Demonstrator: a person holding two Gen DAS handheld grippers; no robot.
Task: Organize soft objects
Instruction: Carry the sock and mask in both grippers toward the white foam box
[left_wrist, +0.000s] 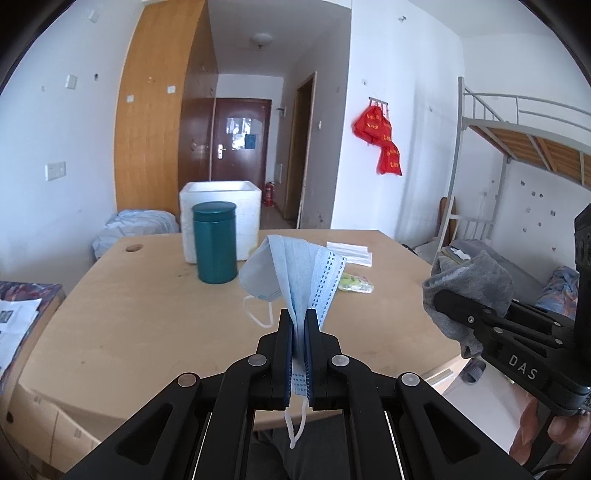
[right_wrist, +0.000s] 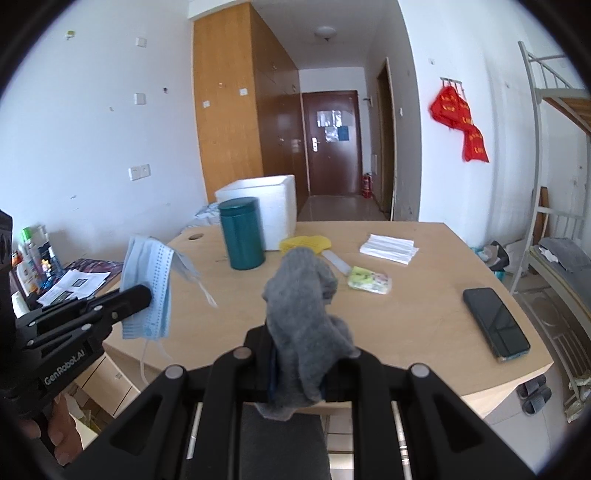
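Observation:
My left gripper (left_wrist: 299, 317) is shut on blue face masks (left_wrist: 295, 273), held above the near side of the wooden table (left_wrist: 147, 325); ear loops hang down. It also shows in the right wrist view (right_wrist: 146, 295) with the masks (right_wrist: 147, 280). My right gripper (right_wrist: 299, 332) is shut on a grey sock (right_wrist: 303, 302), raised over the table's front edge. The sock shows at the right of the left wrist view (left_wrist: 469, 284). A white foam box (left_wrist: 221, 218) stands open at the table's back, also in the right wrist view (right_wrist: 269, 199).
A dark green canister (right_wrist: 242, 236) stands before the box. A yellow cloth (right_wrist: 306, 243), white packets (right_wrist: 389, 247), a green-yellow packet (right_wrist: 369, 282) and a black phone (right_wrist: 495, 321) lie on the table. A bunk bed (right_wrist: 554, 221) stands right; papers (right_wrist: 74, 284) left.

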